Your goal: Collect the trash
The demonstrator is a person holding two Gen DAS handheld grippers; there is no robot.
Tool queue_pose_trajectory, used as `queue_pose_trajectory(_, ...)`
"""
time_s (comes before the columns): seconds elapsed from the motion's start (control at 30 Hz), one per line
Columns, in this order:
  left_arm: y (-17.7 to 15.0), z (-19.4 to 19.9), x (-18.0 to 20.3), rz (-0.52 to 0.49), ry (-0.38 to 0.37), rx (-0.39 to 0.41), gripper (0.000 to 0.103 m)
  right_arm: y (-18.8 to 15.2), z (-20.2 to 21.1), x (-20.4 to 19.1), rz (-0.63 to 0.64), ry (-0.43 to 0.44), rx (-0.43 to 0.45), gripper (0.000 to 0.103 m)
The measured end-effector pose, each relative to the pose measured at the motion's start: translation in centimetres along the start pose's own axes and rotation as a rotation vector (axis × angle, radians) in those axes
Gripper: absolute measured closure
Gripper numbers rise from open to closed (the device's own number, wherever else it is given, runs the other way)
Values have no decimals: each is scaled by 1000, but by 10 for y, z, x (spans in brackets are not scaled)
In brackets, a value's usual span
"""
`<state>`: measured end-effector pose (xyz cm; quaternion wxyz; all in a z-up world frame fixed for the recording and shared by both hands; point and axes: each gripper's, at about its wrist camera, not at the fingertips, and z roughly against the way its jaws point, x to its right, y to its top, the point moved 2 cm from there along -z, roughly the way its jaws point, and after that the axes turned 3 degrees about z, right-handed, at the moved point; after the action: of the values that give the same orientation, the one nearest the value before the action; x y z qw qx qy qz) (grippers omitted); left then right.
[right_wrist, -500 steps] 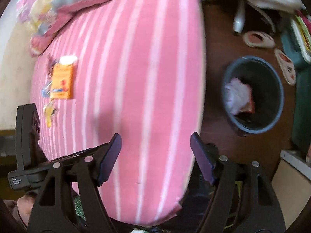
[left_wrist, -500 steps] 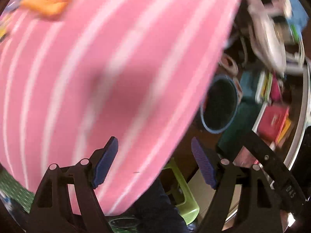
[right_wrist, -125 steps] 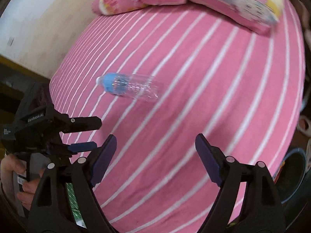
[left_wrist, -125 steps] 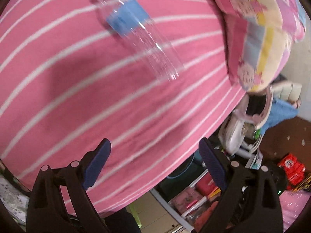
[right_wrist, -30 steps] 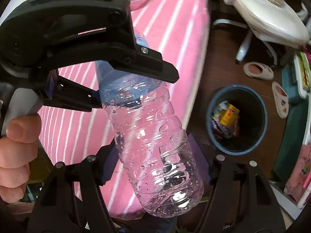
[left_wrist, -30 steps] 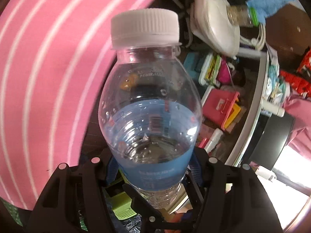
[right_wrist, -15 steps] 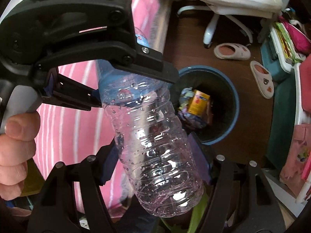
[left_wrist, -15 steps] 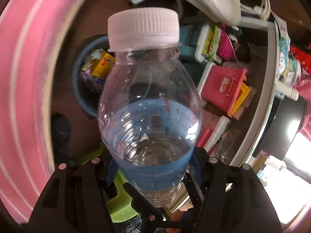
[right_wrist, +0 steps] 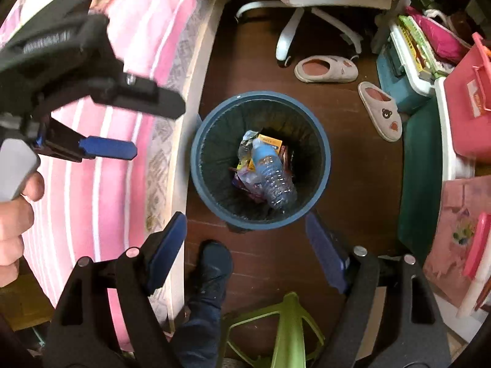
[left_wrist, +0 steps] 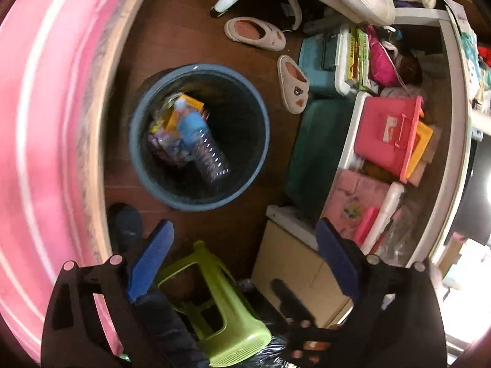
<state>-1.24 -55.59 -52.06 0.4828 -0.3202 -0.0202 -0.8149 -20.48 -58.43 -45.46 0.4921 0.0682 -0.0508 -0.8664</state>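
The plastic bottle (right_wrist: 271, 173) lies tilted inside the blue bin (right_wrist: 322, 165) at frame centre, on wrappers. Left gripper (left_wrist: 242, 265) and right gripper (right_wrist: 245, 253) both gape wide, empty, above bare floor (right_wrist: 270, 254) beside the bed edge (right_wrist: 184, 141).

Both wrist cams look down, share bin (left_wrist: 196, 196) (right_wrist: 211, 196)

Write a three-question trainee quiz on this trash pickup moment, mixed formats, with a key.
1. True or false: the plastic bottle lies inside the blue bin.
2. Multiple choice: the left gripper is (A) shut on the bottle, (B) open and empty, (C) out of view.
3. Fill in: on the floor beyond the bin lie two ____.

Key: 1 true. 2 B; the right gripper is open too. 3 slippers.
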Motion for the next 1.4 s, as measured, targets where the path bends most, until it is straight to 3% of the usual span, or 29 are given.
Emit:
queue_pose_trajectory(0.33, -117, 81, -64, 67, 57, 80, 11, -44, 76, -95, 87, 63, 108, 12)
queue_pose_trajectory(0.57, -207, 189, -118, 159, 73, 222, 6, -64, 148, -201, 248, 131, 184, 8)
queue_pose_trajectory(0.73, -275, 284, -146, 204, 117, 357, 6, -74, 198, -262, 277, 187, 205, 8)
queue_pose_trajectory(1.03, -384, 423, -164, 226, 259, 585, 6, -94, 299, -364, 372, 229, 257, 8)
queue_pose_trajectory(1.17, -422, 461, -166, 253, 290, 658, 6, -105, 334, -398, 423, 248, 289, 8)
queue_pose_trajectory(1.4, -461, 499, -161, 287, 324, 738, 6, -120, 373, -434, 503, 258, 331, 8)
